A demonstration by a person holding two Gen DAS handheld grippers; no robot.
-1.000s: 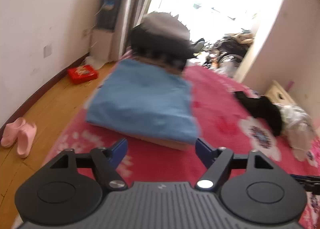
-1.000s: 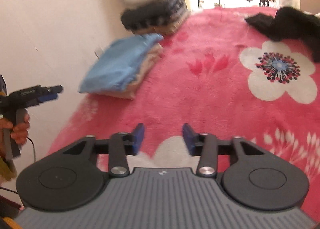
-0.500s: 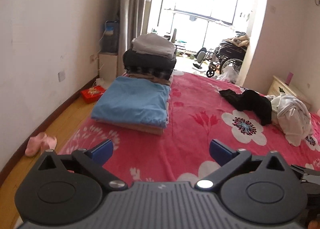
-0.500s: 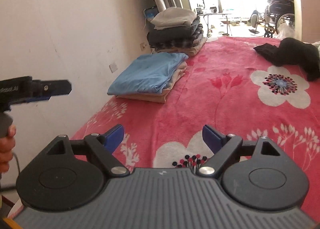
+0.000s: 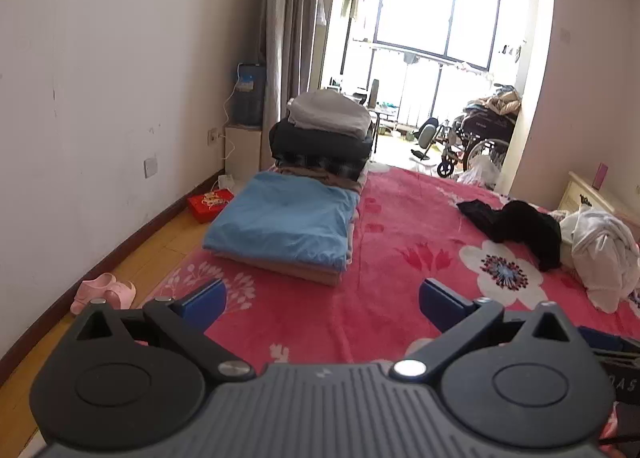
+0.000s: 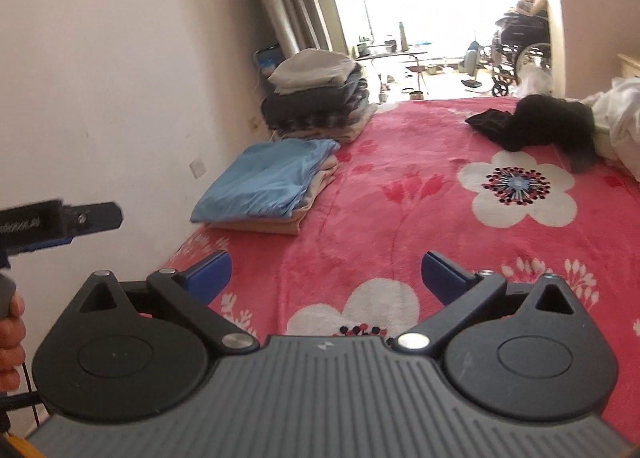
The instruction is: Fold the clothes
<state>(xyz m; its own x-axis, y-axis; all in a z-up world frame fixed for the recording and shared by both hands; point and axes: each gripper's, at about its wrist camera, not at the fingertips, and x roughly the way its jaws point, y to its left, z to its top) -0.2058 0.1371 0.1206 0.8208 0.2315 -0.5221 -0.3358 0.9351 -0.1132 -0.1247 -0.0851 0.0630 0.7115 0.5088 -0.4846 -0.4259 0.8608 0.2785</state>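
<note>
The left claw [image 5: 322, 298] and the right claw [image 6: 326, 272] are both released, jaws spread wide with nothing between them, and both hover above the near part of the bed [image 5: 400, 258], which carries a red floral blanket.

The unfolded clothes lie at the far right of the bed. The black garment [image 5: 516, 224] is crumpled, with its long axis running roughly across the bed: a flatter end points toward the bed's middle and the bulkier end lies against the white garment [image 5: 600, 250]. The white garment is heaped in a mound at the right edge, with no clear long axis.

Folded items sit along the left edge. The blue folded garment [image 5: 284, 218] lies flat on a beige folded piece [image 6: 256, 224], its long axis running away from the cameras along the bed. Just behind it stands the tall stack [image 5: 324, 138] of dark and grey folded clothes.

Open blanket separates both claws from the black garment; nothing stands between them.

Surroundings:
- pink slippers [image 5: 104, 292] on the wooden floor at left;
- red box [image 5: 210, 204] by the wall;
- wheelchair [image 5: 480, 138] near the window;
- the left claw's body [image 6: 60, 224] shows at the left edge of the right wrist view.
</note>
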